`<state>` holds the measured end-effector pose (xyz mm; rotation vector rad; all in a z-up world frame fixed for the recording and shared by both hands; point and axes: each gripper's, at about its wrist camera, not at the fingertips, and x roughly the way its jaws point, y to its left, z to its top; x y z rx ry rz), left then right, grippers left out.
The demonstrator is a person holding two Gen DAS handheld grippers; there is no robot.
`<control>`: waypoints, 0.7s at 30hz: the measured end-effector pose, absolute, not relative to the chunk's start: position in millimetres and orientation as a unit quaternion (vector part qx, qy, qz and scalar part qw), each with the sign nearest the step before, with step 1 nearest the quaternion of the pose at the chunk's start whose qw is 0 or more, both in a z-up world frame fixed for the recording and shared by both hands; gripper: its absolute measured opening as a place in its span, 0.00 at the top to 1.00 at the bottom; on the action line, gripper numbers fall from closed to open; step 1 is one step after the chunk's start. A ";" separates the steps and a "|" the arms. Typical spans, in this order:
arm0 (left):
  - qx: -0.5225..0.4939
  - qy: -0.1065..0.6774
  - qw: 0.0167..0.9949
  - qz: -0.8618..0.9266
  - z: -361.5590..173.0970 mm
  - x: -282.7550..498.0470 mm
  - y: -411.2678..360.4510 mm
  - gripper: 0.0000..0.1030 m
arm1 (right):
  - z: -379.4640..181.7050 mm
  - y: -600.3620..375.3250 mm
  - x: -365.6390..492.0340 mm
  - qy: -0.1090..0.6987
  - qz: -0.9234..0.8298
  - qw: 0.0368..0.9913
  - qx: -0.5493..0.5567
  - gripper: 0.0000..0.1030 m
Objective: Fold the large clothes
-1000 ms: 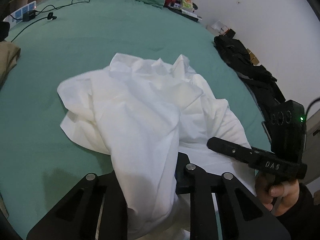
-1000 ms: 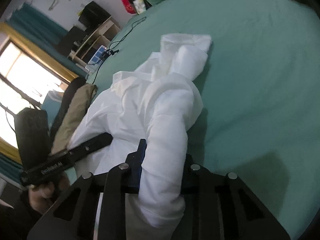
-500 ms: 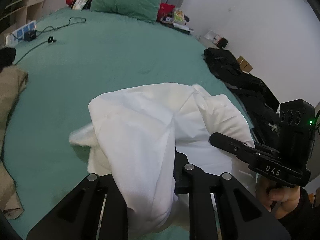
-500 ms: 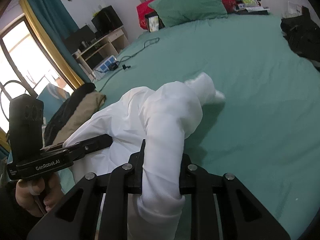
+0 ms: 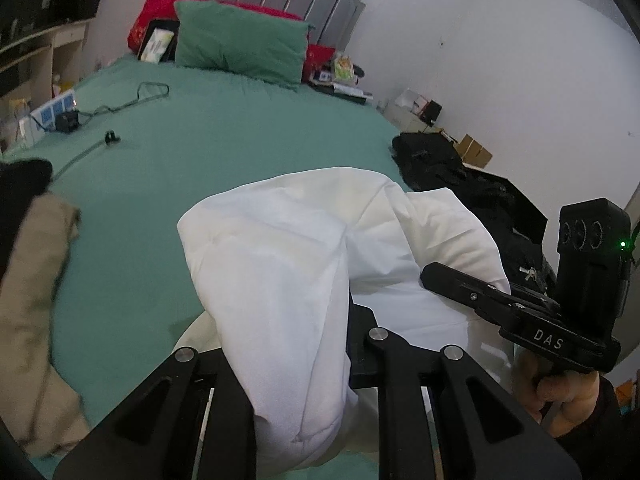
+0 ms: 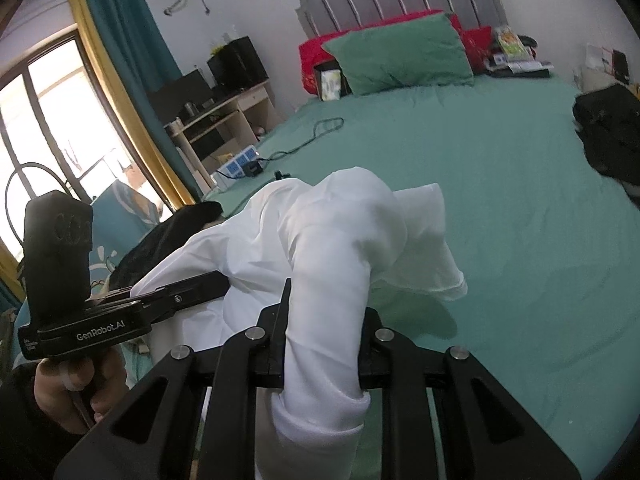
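Observation:
A large white garment (image 5: 288, 264) hangs lifted above the green bed (image 5: 224, 136), bunched between both grippers. My left gripper (image 5: 296, 344) is shut on one thick fold of it, which drapes over the jaws and hides the pads. In the right wrist view the white garment (image 6: 344, 248) rises in a rolled hump, and my right gripper (image 6: 324, 344) is shut on that roll. Each gripper shows in the other's view: the right one (image 5: 440, 276) reaches into the cloth from the right, the left one (image 6: 212, 284) from the left, each held by a hand.
A beige garment (image 5: 28, 304) and a dark one lie on the bed's left edge. Black clothes (image 5: 460, 176) are piled at the right edge. A cable and charger (image 5: 68, 122) lie toward the head, by a green pillow (image 5: 240, 44). A desk and window (image 6: 60, 120) stand at left.
Both grippers have risen and tipped up, lifting the white garment off the bed. The headboard and walls have come into view. Both grips on the cloth are unchanged.

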<state>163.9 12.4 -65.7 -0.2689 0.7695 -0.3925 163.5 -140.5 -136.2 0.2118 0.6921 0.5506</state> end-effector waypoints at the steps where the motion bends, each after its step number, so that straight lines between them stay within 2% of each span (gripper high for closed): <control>1: -0.129 0.367 0.902 -0.188 -61.9 163.5 16.9 0.83 | -132.9 -135.6 166.1 0.331 0.269 0.899 0.100 0.81; 10: -0.106 0.349 0.917 -0.161 -39.7 188.7 75.5 0.83 | -114.2 -79.1 195.5 0.301 0.292 0.903 0.090 0.81; 21: -0.088 0.350 0.923 -0.131 -54.0 245.2 146.9 0.83 | -136.3 -17.4 242.7 0.292 0.310 0.899 0.101 0.81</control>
